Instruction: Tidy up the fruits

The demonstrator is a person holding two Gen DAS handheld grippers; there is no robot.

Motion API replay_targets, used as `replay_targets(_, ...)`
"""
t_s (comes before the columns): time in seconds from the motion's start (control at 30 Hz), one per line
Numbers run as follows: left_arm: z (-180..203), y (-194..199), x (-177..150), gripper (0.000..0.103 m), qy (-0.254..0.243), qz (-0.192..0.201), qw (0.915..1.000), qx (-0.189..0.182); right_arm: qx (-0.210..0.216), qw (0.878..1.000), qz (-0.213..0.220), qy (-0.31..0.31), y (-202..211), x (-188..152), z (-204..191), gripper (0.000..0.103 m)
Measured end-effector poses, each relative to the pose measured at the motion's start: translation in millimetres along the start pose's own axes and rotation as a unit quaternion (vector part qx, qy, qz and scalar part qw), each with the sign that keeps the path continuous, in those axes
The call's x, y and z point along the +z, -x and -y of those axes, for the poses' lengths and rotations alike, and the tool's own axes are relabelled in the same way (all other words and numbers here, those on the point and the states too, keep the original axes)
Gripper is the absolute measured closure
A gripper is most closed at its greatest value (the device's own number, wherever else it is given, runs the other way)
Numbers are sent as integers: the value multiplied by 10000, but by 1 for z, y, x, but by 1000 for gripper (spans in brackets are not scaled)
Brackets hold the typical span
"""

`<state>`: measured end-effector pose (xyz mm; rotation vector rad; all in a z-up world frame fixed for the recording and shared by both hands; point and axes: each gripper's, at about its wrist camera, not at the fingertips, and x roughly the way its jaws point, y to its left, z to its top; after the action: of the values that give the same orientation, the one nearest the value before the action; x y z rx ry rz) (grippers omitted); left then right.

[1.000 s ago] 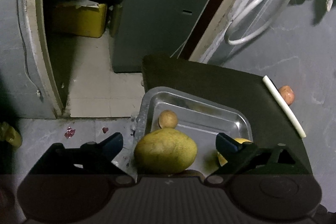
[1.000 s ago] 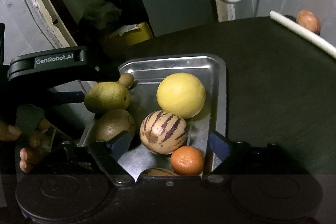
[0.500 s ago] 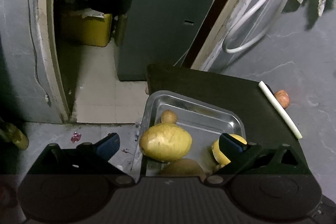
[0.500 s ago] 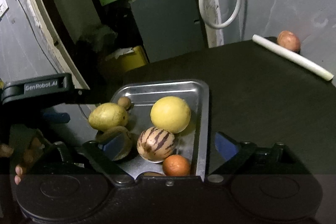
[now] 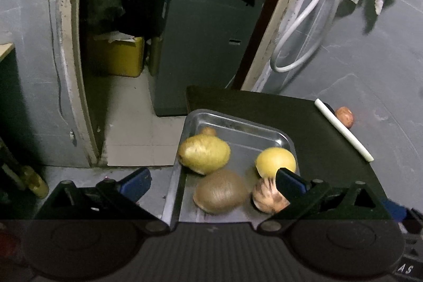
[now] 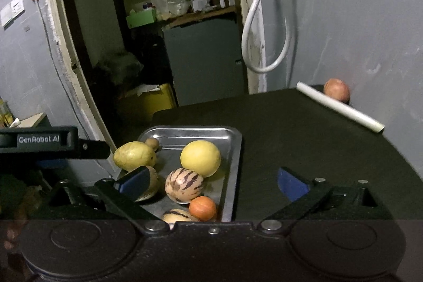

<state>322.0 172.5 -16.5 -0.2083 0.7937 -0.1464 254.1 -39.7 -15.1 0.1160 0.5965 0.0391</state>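
A steel tray (image 5: 238, 123) sits at the left edge of a dark table. It holds a yellow-green mango (image 5: 203, 153), a brown fruit (image 5: 220, 194), a round yellow fruit (image 5: 275, 161), a striped melon (image 5: 267, 196) and a small brown fruit (image 5: 208, 130). My left gripper (image 5: 212, 183) hangs open above the tray's near end, gripping nothing. In the right wrist view the tray (image 6: 238, 149) also shows an orange (image 6: 202, 208) and a second striped melon (image 6: 177, 216). My right gripper (image 6: 212, 182) is above the tray's right rim. Its jaws are opening and hold nothing. A reddish fruit (image 6: 336, 89) lies by the wall.
A white tube (image 6: 338, 106) lies across the table's far right corner, in front of the reddish fruit. The left gripper's body (image 6: 47, 143) reaches in beside the tray. Beyond the table are a doorway, a grey cabinet (image 5: 206, 44) and a yellow bin (image 5: 119, 57).
Both grippers have drawn back and up from the tray, so more of the fruit shows. The right jaws have spread wider. The fruits have stayed in the tray.
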Motion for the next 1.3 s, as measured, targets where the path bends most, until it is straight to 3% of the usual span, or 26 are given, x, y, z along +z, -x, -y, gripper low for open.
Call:
replay_targets(0.43, 11, 62, -28, 1, 142, 358, 9982, 456, 153, 9993, 342, -24, 47, -8, 18, 1)
replay_targets(0.87, 46, 110, -74, 1, 385, 827, 9922, 845, 314, 9973, 667, -18, 101, -22, 49, 1)
replay_targets(1.3, 79, 138, -123, 1, 372, 869, 9883, 1200, 419, 9960, 787, 66, 144, -48, 81, 1)
